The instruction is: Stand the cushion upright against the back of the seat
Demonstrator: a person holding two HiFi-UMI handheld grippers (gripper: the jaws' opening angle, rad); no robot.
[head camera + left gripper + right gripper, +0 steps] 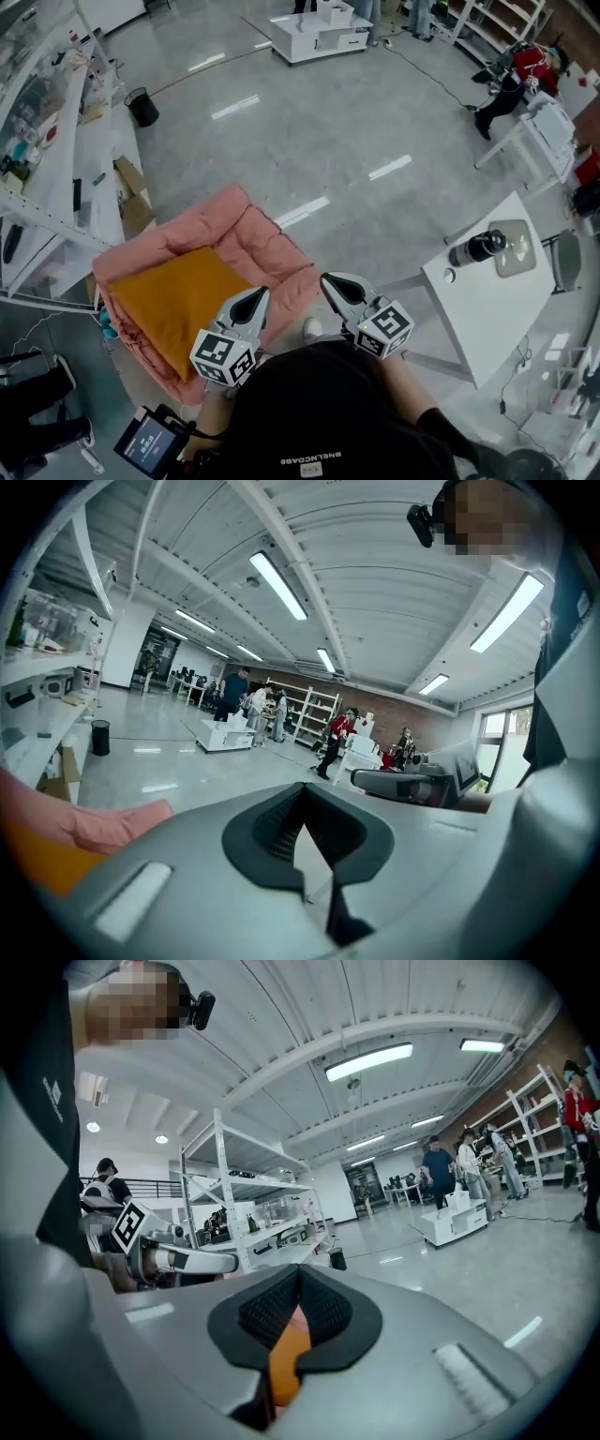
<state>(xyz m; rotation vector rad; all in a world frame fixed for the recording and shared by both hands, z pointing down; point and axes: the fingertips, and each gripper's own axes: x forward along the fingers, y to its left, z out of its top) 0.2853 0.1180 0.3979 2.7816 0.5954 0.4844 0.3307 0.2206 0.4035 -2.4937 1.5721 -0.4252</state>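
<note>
An orange cushion [178, 300] rests in a pink padded seat [267, 248] on the floor, toward the seat's left side. From above I cannot tell how steeply it leans. My left gripper [251, 300] hangs just off the cushion's near right corner, jaws together and empty. My right gripper [336, 284] hovers beside the seat's right edge, shut with nothing held. In the left gripper view a strip of the pink seat [108, 822] and the orange cushion [37, 860] shows at lower left. In the right gripper view the orange cushion [286, 1358] shows beyond the closed jaws.
A white table [502, 314] at the right carries a dark bottle [478, 247] and a grey tray [515, 246]. White shelving [56, 159], a cardboard box [133, 199] and a black bin [142, 106] line the left. A handheld screen [150, 442] sits lower left.
</note>
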